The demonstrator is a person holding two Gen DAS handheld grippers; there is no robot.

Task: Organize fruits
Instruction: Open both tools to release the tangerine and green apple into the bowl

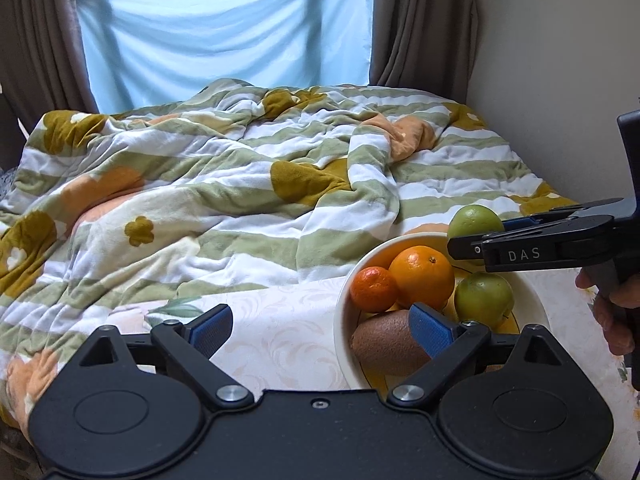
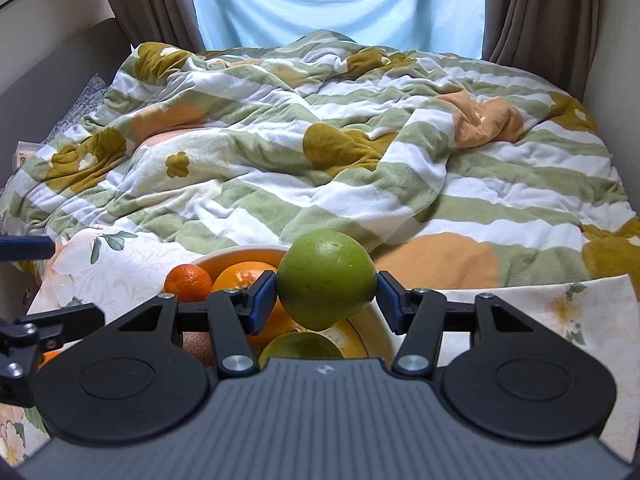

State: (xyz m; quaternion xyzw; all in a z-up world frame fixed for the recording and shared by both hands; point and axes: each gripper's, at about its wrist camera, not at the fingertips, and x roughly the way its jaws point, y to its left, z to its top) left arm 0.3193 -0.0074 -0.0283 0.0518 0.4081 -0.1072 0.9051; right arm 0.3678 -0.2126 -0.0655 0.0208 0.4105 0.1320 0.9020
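A cream bowl [image 1: 343, 332] on the floral tablecloth holds a large orange [image 1: 421, 276], a small mandarin [image 1: 372, 289], a brown kiwi [image 1: 386, 343] and a green fruit [image 1: 482, 298]. My right gripper [image 2: 326, 298] is shut on another green fruit [image 2: 326, 278] and holds it above the bowl [image 2: 376, 320]; in the left wrist view this fruit [image 1: 472, 221] shows over the bowl's far rim. My left gripper [image 1: 320, 330] is open and empty at the bowl's near left side, its right finger over the kiwi.
The bowl stands on a table with a white floral cloth [image 1: 280, 332] pushed against a bed. A rumpled green-and-white striped blanket [image 1: 220, 184] covers the bed. Curtains and a blue sheet hang behind. A wall is close on the right.
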